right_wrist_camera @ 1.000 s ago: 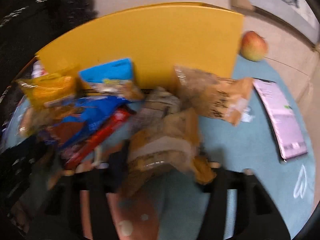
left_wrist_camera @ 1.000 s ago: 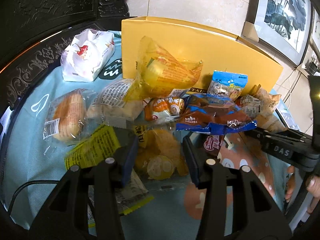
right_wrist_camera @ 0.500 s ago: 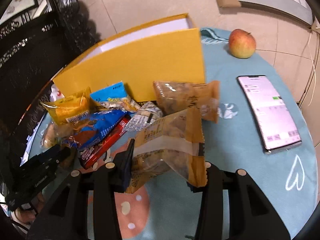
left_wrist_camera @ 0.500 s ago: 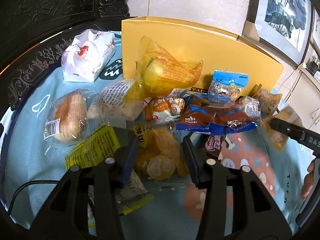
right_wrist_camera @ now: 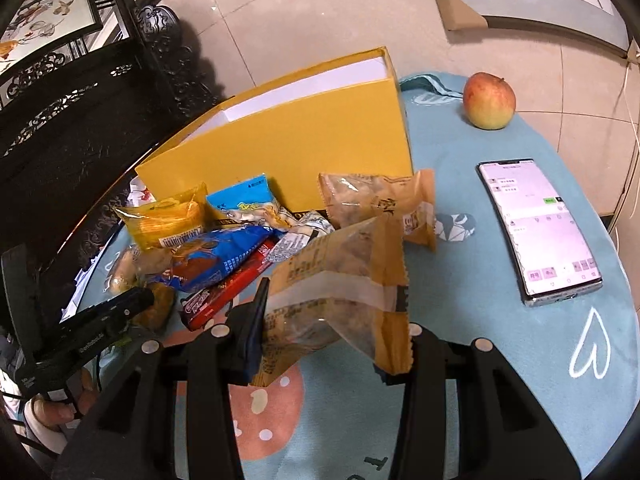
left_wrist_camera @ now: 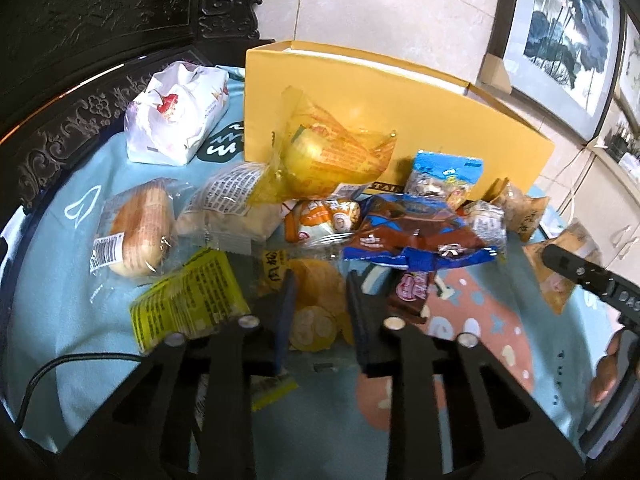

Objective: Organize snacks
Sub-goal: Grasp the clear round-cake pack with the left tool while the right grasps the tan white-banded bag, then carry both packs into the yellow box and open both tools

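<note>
snack packets (left_wrist_camera: 416, 232) lie heaped on the tablecloth (right_wrist_camera: 520, 360) before the upright box (right_wrist_camera: 288, 148). right of the box sits an apple (right_wrist_camera: 489, 101); a phone (right_wrist_camera: 538, 230) lies nearer, right of the heap.

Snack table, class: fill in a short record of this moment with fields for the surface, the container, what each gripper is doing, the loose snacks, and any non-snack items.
surface: round table under a light blue cloth
container: yellow box, open top, behind the pile
left gripper: shut on a clear packet of yellow snack
right gripper: shut on a tan wrapped pastry, lifted
loose snacks: blue packet, bun, white pack
non-snack: phone, screen lit; apple
</note>
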`<state>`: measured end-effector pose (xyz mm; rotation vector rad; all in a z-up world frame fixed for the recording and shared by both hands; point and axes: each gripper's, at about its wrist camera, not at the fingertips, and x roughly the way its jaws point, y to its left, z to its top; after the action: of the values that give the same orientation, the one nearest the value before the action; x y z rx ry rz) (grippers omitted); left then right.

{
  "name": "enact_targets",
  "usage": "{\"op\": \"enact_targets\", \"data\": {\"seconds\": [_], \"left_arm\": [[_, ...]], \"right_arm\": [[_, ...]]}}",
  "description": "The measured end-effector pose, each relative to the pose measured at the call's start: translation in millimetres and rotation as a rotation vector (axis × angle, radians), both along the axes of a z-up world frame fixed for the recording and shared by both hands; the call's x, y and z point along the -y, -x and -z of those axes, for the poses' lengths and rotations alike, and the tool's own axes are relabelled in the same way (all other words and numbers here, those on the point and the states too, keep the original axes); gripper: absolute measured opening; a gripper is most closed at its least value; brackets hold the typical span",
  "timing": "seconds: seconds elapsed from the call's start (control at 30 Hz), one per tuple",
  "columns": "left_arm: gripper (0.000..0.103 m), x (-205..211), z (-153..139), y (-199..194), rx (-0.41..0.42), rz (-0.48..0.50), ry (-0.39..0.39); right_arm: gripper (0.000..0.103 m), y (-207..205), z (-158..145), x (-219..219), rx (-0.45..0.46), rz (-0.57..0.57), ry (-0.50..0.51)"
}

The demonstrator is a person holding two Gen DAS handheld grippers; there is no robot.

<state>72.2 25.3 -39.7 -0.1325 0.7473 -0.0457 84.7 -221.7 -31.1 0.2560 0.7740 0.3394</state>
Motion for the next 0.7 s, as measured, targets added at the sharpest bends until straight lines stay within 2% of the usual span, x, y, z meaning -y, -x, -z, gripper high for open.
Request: {"op": "enact_targets", "data": {"seconds": [0.07,0.17,0.3,0.4,0.43,0.5,0.6,0.63,0.7], "left_arm": [[0.014,0,-1,3,0.002,0.011,0.022],[0.014,2,3,4,-0.002,0.018,0.003],[0.016,-3,5,2,0.001,0.009,0.034],[0.017,-1,5,2,0.000,0.013,0.017],[0.023,1,4,3,-0.002,0.010,0.000],[0.095,1,0,6,-0.012,-0.022,-0.021],[0.097,-5,-15,20,0.082,-0.069,-0.030],[0.098,-6,-17,21,0.090,-0.073,-0.047],[0.099,-6,-13,13,0.058,-0.086,-0.089]], "right_arm": [[0.044,0,1,1,-0.006,0.002,-0.003],[0.044,-1,3,1,-0.020,-0.002,-0.006],[0.044,0,4,-1,-0.022,-0.010,-0.005],[0.044,0,3,-2,-0.023,-0.015,-0.009],[0.044,1,3,-2,-0.023,-0.017,-0.009],[0.044,1,3,-3,-0.023,-0.020,-0.008],[0.044,1,3,-5,-0.026,-0.029,-0.005],[0.044,1,3,-6,-0.027,-0.032,-0.004],[0.044,2,3,-7,-0.028,-0.040,-0.005]]}}
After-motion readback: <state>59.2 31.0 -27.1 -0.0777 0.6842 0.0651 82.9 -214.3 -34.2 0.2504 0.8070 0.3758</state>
